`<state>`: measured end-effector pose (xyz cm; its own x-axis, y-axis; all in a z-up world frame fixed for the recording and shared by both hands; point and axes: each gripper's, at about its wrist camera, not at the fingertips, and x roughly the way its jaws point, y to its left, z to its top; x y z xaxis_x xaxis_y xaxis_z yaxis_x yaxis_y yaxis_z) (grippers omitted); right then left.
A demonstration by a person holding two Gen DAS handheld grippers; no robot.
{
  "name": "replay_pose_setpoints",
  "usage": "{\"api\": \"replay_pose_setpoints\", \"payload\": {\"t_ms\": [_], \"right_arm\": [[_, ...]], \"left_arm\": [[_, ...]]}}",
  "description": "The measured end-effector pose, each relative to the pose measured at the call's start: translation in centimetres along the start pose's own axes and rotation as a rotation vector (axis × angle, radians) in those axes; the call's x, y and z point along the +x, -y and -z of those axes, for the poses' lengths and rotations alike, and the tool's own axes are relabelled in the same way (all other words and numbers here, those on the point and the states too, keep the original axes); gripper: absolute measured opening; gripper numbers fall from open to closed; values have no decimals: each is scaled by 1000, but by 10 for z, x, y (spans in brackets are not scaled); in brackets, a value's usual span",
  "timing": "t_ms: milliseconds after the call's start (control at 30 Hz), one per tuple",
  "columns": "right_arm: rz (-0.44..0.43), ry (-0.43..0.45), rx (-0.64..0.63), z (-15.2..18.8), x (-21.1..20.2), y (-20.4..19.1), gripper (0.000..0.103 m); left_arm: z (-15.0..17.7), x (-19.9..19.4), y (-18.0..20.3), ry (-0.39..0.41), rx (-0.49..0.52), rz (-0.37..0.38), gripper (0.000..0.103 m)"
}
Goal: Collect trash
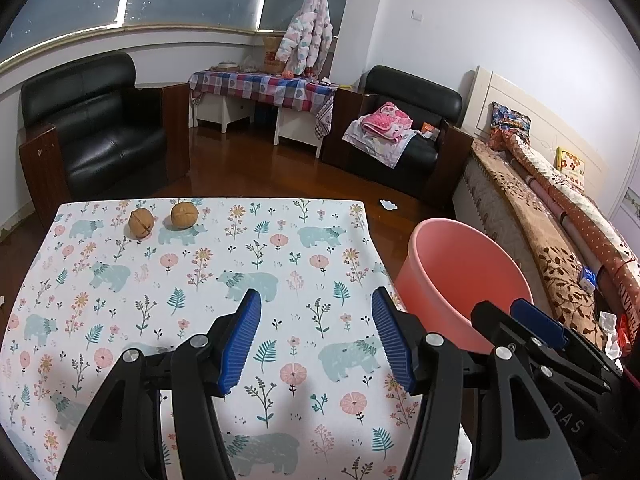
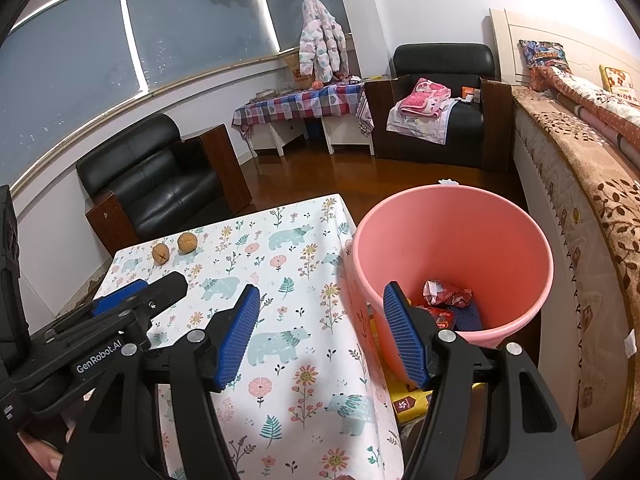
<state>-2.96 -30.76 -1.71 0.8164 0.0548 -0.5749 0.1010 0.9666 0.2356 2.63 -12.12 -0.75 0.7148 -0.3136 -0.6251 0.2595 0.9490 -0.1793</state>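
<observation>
Two brown walnuts [image 1: 141, 223] [image 1: 184, 216] lie side by side at the far left of the table [image 1: 208, 280], which has a floral bear cloth; they also show in the right wrist view [image 2: 161, 253] [image 2: 187, 242]. A pink bin [image 2: 452, 240] stands off the table's right edge, with crumpled red wrappers [image 2: 446, 294] at its bottom. My left gripper [image 1: 316, 338] is open and empty above the near middle of the table. My right gripper [image 2: 320, 334] is open and empty over the table's right edge, beside the bin. The bin also shows in the left wrist view [image 1: 460, 276].
Two black armchairs [image 1: 96, 132] [image 1: 400, 128] stand on the wooden floor beyond the table. A checked side table [image 1: 264, 92] is against the far wall. A bed [image 1: 560, 232] runs along the right. A yellow packet [image 2: 408, 400] lies on the floor by the bin.
</observation>
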Motion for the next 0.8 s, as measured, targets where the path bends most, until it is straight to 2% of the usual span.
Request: {"api": "replay_pose_setpoints", "payload": {"t_ms": [800], "right_arm": [[7,-26,-5,-1,10,-4,65]], "left_arm": [[-1,11,-8,-36,-22,3,58]]}}
